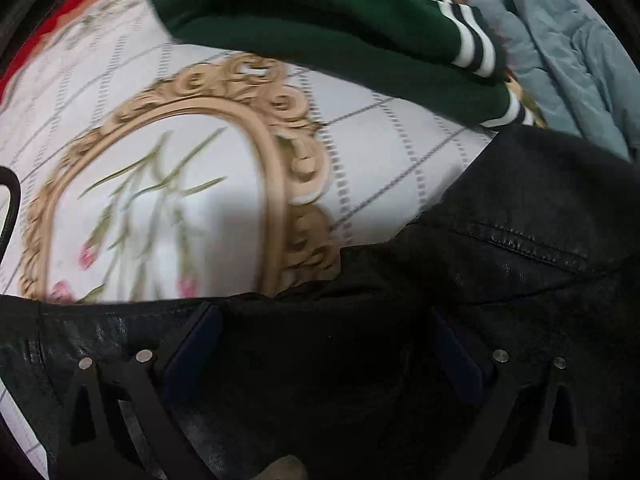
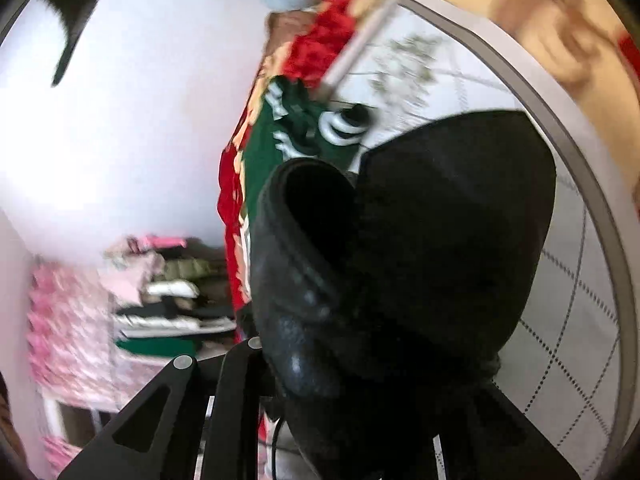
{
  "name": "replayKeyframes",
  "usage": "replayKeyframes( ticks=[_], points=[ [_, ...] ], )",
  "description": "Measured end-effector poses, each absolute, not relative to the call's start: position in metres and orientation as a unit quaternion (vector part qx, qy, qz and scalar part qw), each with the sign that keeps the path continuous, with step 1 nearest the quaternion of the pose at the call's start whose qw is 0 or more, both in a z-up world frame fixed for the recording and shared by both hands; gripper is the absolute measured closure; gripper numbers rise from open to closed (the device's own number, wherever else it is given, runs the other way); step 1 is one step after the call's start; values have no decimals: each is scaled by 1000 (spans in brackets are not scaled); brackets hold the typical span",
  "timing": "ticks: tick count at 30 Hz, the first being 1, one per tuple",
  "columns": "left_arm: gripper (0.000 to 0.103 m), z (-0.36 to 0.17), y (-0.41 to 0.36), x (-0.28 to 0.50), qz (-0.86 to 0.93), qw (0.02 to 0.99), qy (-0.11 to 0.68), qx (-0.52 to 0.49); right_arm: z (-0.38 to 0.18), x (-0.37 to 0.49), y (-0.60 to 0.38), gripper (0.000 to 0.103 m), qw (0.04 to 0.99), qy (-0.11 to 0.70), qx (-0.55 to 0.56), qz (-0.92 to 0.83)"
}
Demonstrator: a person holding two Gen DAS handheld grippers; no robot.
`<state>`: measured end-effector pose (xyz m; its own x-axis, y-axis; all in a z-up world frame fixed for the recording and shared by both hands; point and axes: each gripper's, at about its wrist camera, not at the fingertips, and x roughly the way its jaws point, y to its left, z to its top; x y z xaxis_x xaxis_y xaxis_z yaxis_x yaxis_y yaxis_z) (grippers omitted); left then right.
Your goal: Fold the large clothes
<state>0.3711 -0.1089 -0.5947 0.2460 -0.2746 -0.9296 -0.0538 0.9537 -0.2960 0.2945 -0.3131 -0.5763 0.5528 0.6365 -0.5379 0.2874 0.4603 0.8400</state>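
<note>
A black leather jacket (image 1: 520, 240) lies on a white patterned bedsheet (image 1: 380, 148) and fills the lower part of the left wrist view. My left gripper (image 1: 324, 320) stands over it, jaws wide apart, its blue pads (image 1: 192, 344) resting against the leather without pinching it. In the right wrist view a bunched fold of the same jacket (image 2: 440, 220) rises from my right gripper (image 2: 360, 364), which is shut on it and holds it above the bed. Only that gripper's left finger (image 2: 180, 364) shows; the jacket hides the other.
A green sweater with white-striped cuffs (image 1: 340, 32) (image 2: 296, 140) lies at the bed's far side, beside a light blue padded coat (image 1: 560, 52). A red blanket (image 2: 320, 48) edges the sheet (image 2: 560, 340). Stacked folded clothes (image 2: 172, 308) sit on a shelf by the white wall.
</note>
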Motion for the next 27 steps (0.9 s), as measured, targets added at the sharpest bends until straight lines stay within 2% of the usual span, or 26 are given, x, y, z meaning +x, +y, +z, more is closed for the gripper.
replayKeyframes(
  ticks=[3, 6, 11, 16, 21, 23, 24, 25, 26, 27],
  points=[
    [1, -581, -84, 370, -66, 773, 606, -176, -548, 306, -285, 83, 733, 472, 470, 142],
    [1, -551, -23, 343, -23, 782, 575, -240, -526, 308, -238, 83, 727, 490, 440, 192],
    [1, -521, 99, 257, 98, 775, 538, -316, -529, 307, -145, 83, 689, 535, 405, 275],
    [1, -501, 173, 167, 206, 766, 511, -330, -573, 305, -41, 83, 633, 591, 369, 338],
    [1, -479, 219, 119, 264, 764, 481, -340, -661, 279, 49, 80, 549, 700, 316, 328],
    [1, -473, 221, 118, 267, 766, 474, -342, -676, 271, 72, 77, 536, 735, 271, 315],
    [1, -466, 222, 116, 266, 770, 470, -340, -670, 269, 79, 62, 541, 733, 257, 321],
    [1, -466, 219, 122, 266, 772, 468, -338, -659, 268, 83, 55, 545, 726, 250, 336],
    [1, -459, 218, 120, 262, 777, 463, -336, -647, 267, 85, 36, 550, 718, 244, 349],
    [1, -454, 218, 120, 257, 781, 459, -335, -634, 266, 85, 4, 546, 712, 246, 367]
  ],
)
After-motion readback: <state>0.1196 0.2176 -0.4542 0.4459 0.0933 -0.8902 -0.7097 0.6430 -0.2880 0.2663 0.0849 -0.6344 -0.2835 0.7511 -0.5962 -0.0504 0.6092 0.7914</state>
